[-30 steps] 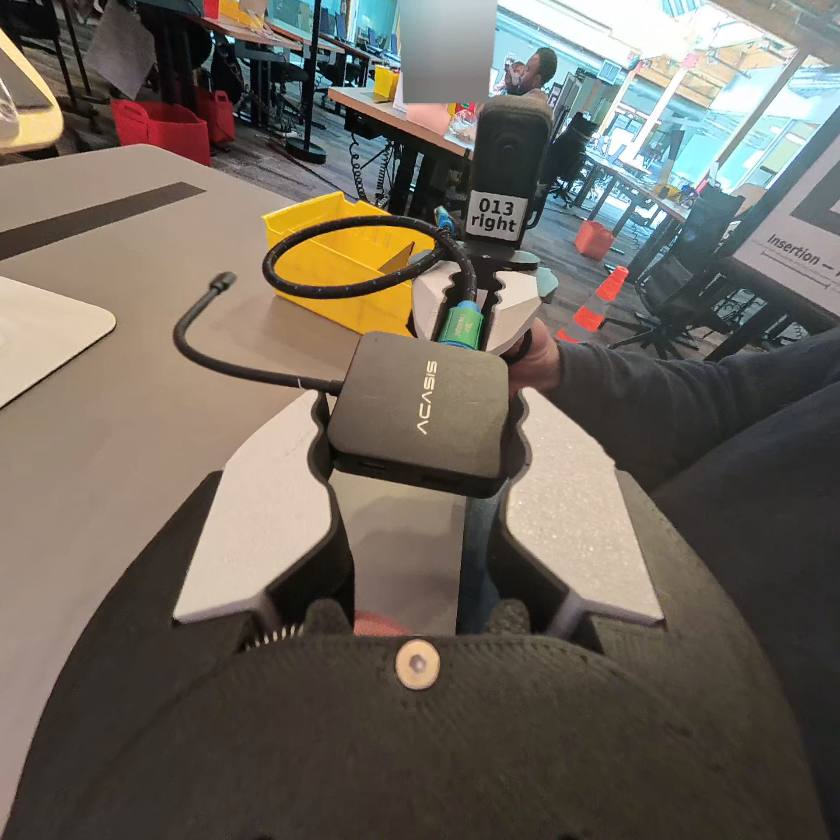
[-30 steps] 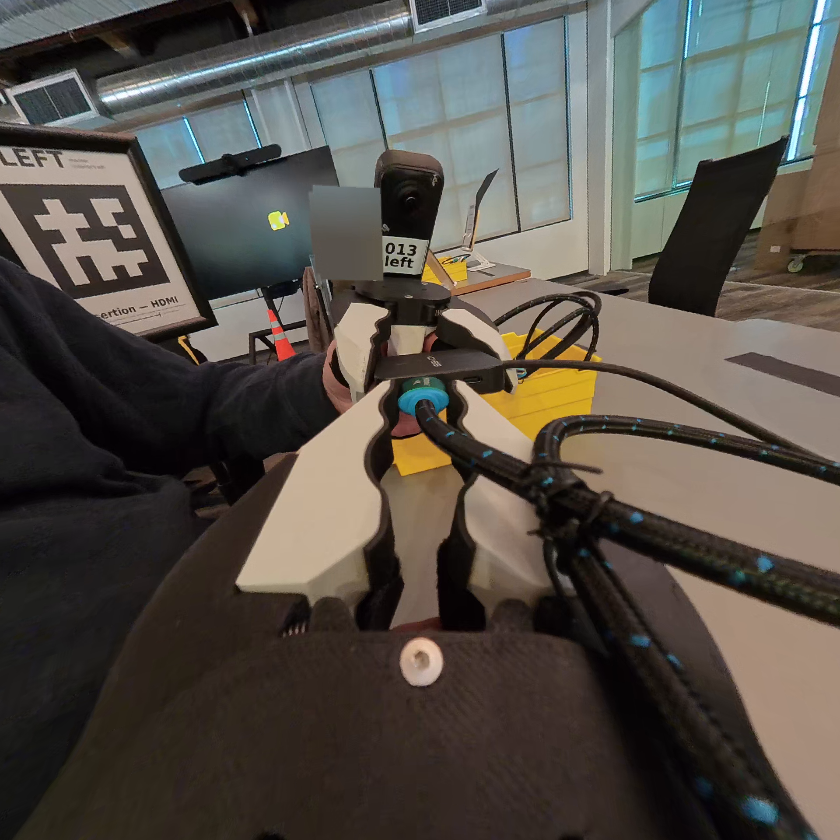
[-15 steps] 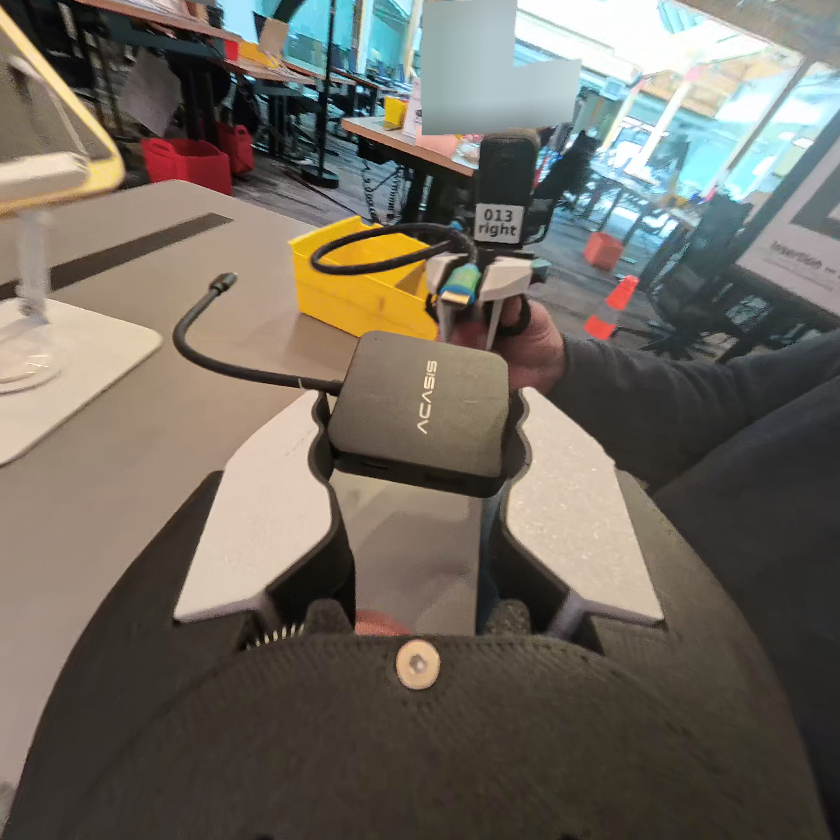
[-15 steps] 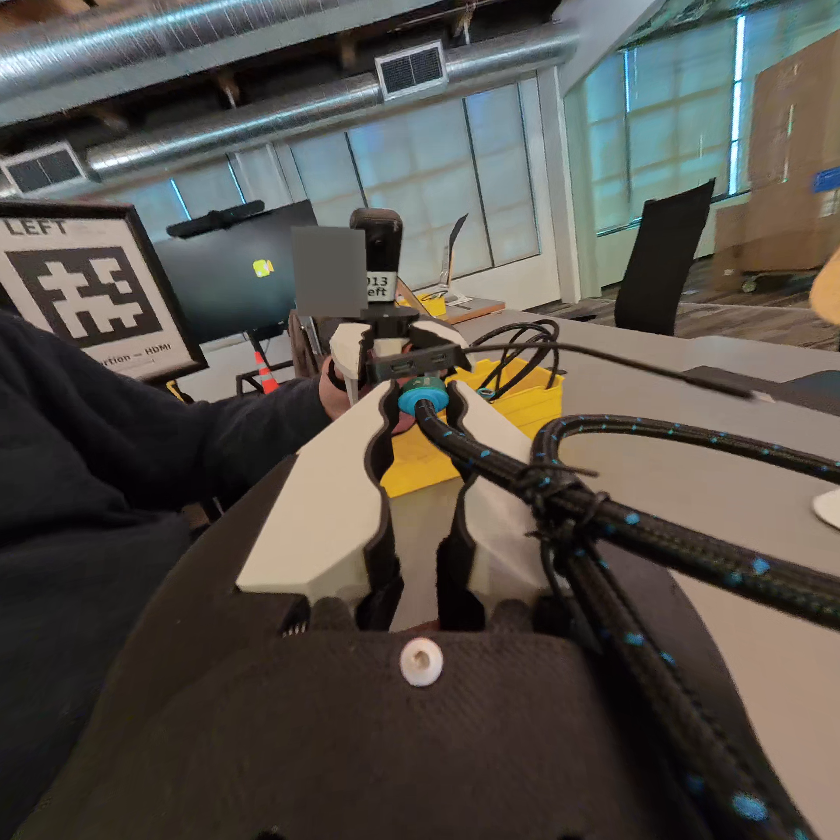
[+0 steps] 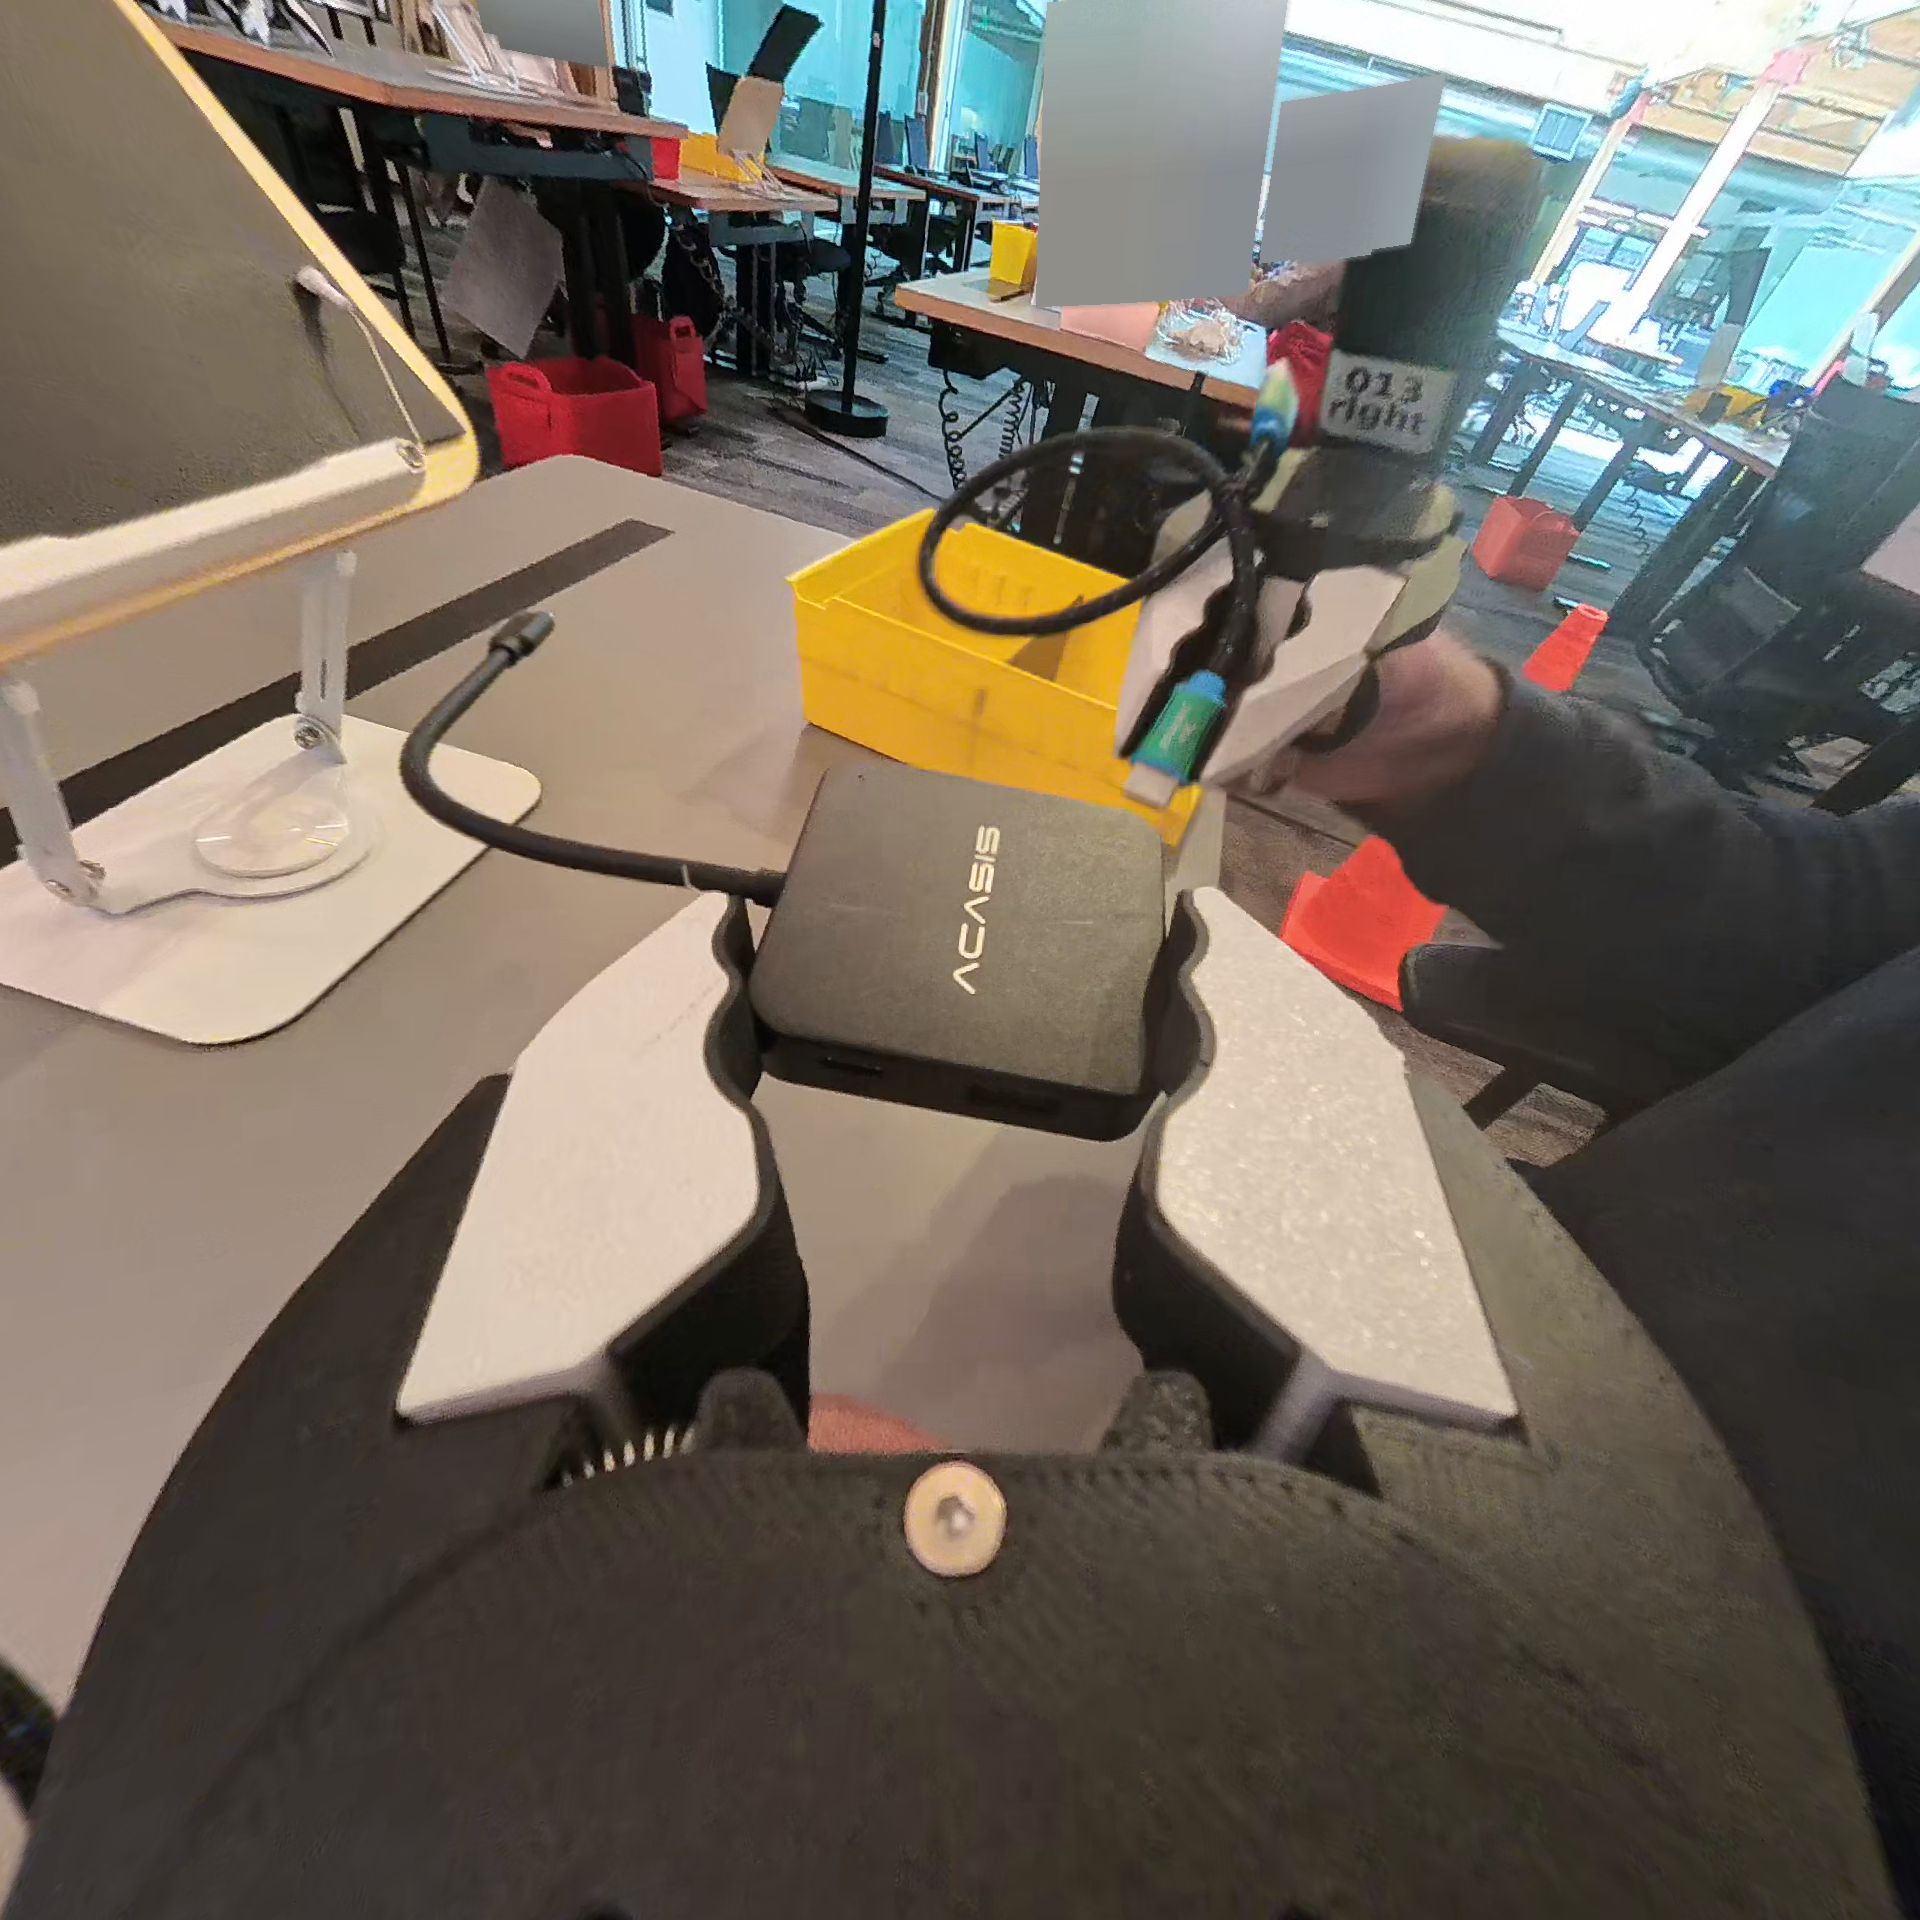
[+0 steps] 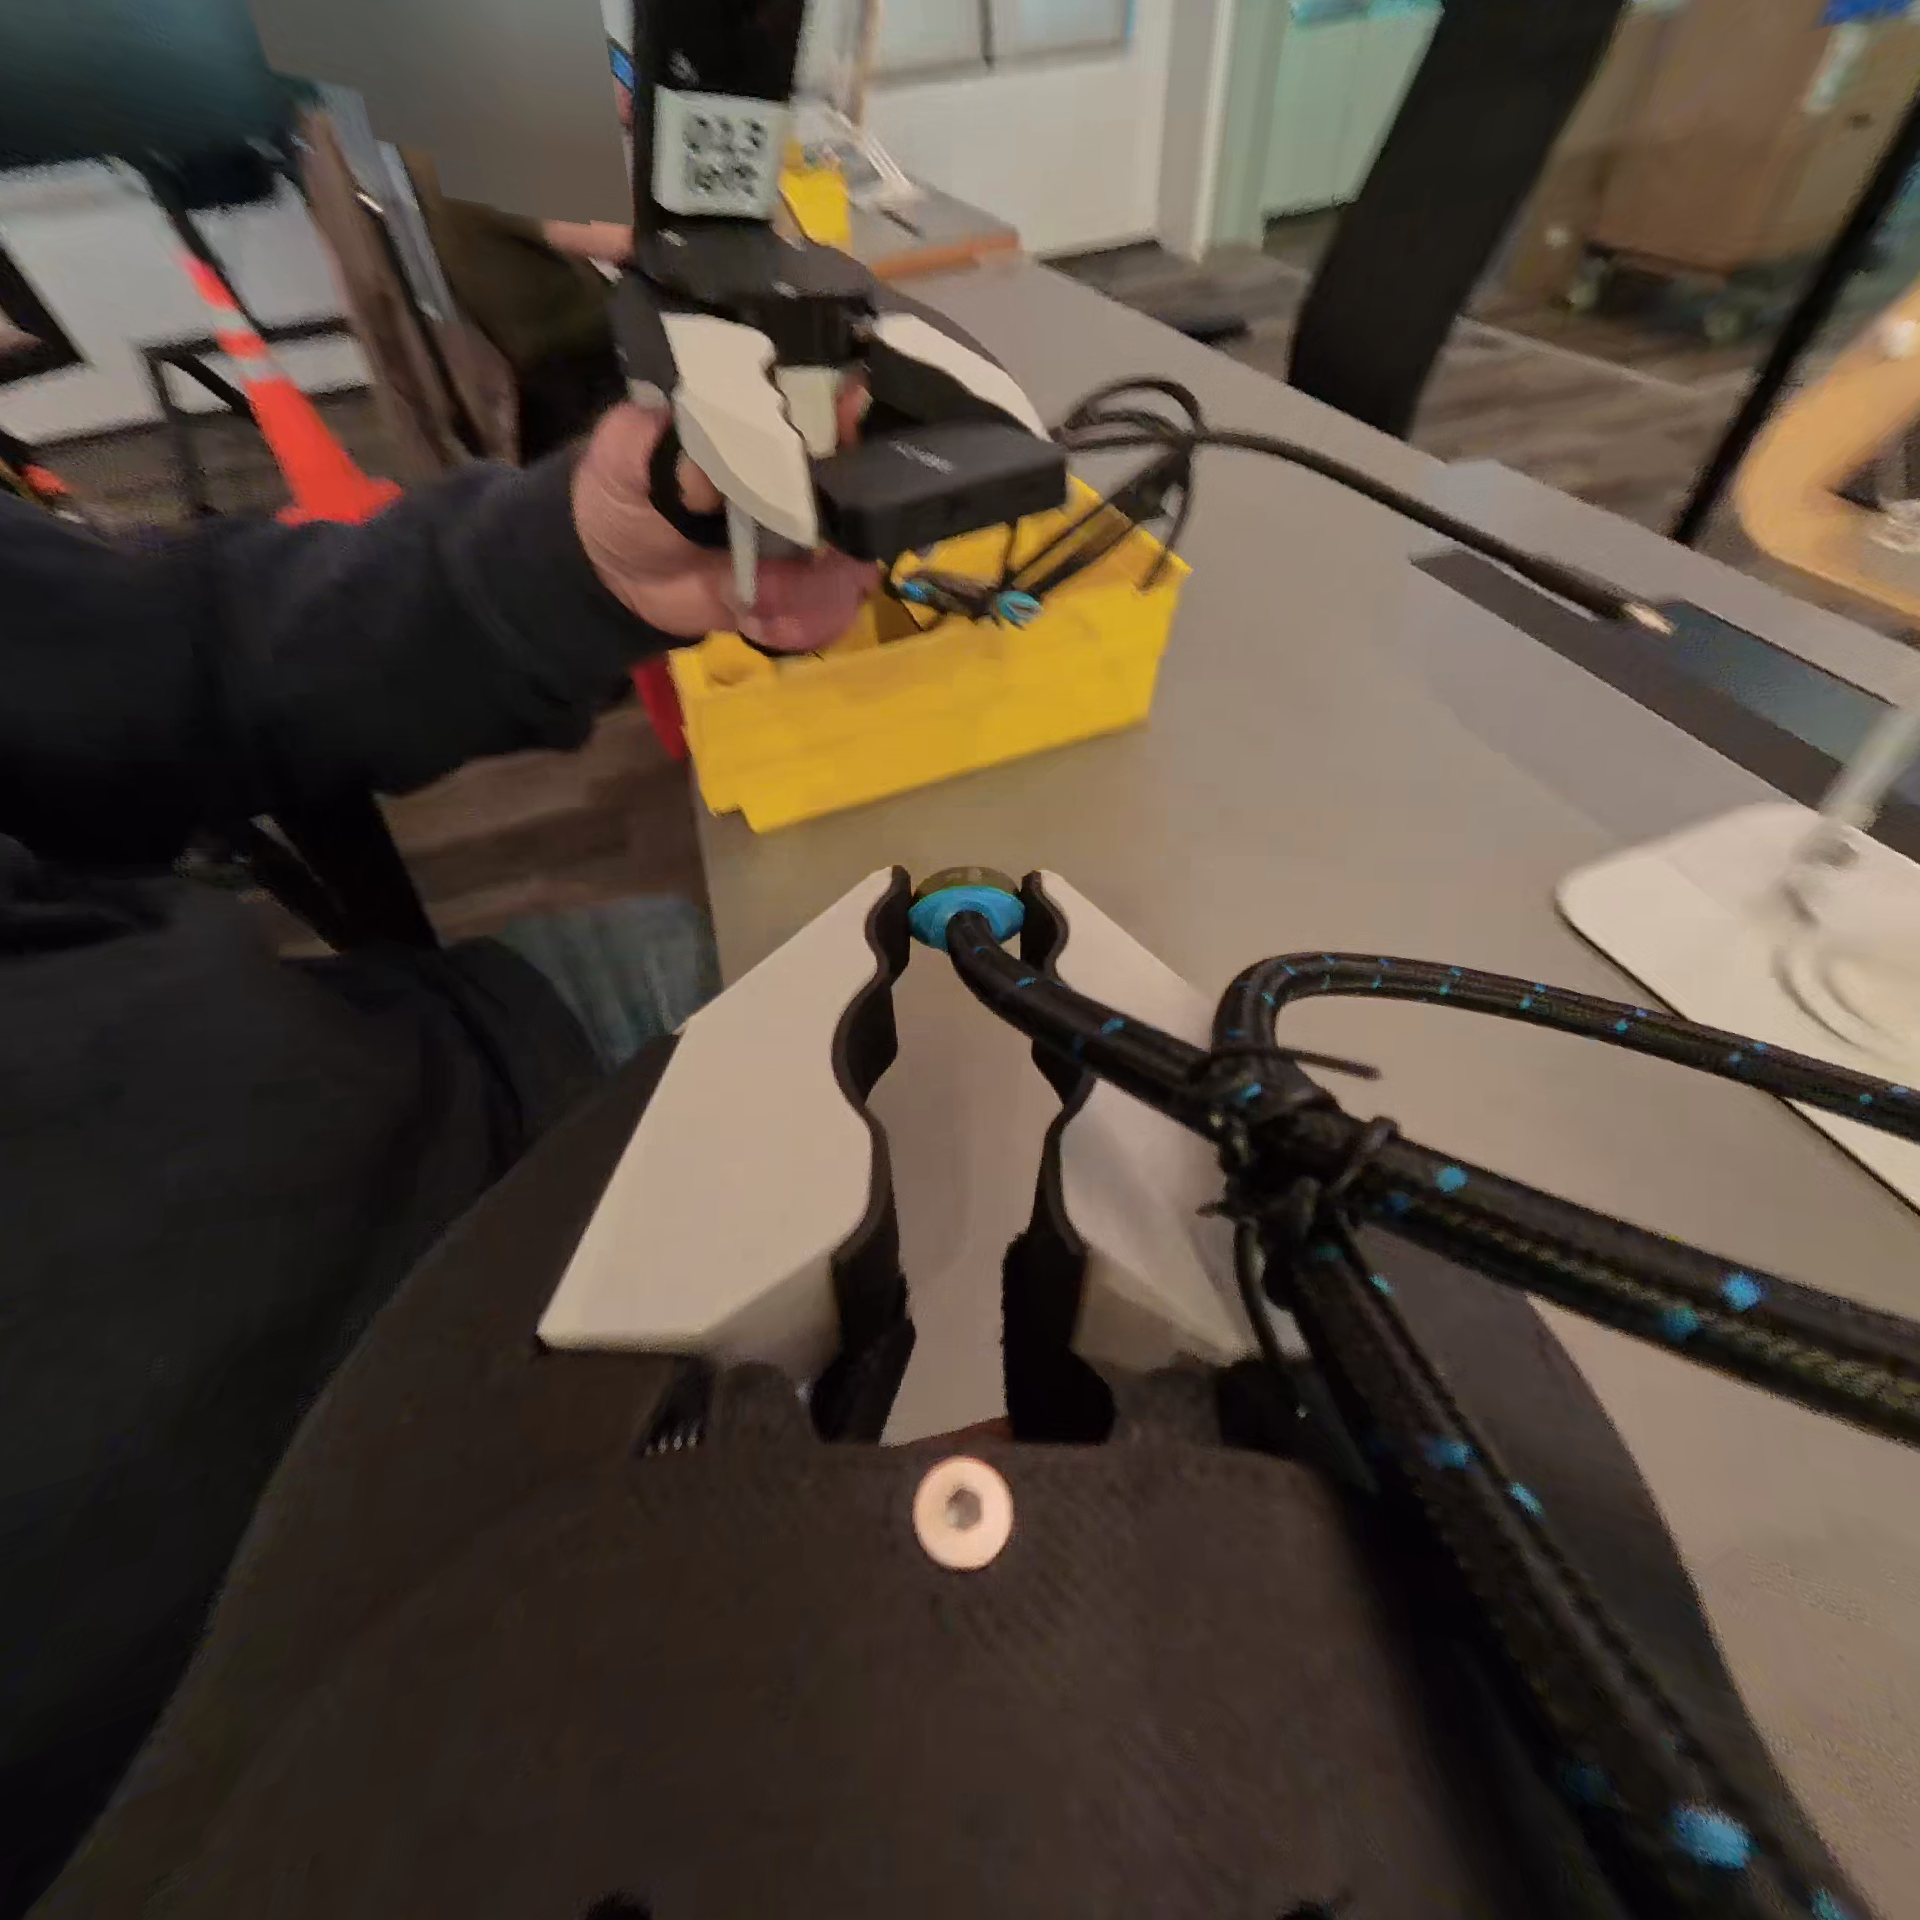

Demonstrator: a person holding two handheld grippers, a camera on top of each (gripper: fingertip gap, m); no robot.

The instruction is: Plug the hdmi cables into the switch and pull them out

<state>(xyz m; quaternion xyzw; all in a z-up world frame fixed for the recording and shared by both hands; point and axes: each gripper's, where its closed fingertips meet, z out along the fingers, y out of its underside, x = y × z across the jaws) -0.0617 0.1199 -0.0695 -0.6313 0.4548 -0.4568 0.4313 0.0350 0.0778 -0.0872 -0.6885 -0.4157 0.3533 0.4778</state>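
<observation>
Cable plug free of the switch, each tool clamped on its own item above the grey table (image 5: 260, 1143).

The left tool (image 5: 961, 966) grips the black switch (image 5: 961, 951) by its two side edges, holding it flat above the table's edge; the switch's own thin black lead (image 5: 457, 769) curves off to the left with its end in the air. The right tool (image 6: 966, 914) is clenched on the green-and-blue plug (image 5: 1179, 732) of a braided HDMI cable (image 6: 1455, 1195), the plug tilted down and apart from the switch, near its far right corner. The cable loops back over the tool. A yellow bin (image 5: 935, 665) sits on the table behind the switch, and a white stand (image 5: 229, 883) is to the left.
</observation>
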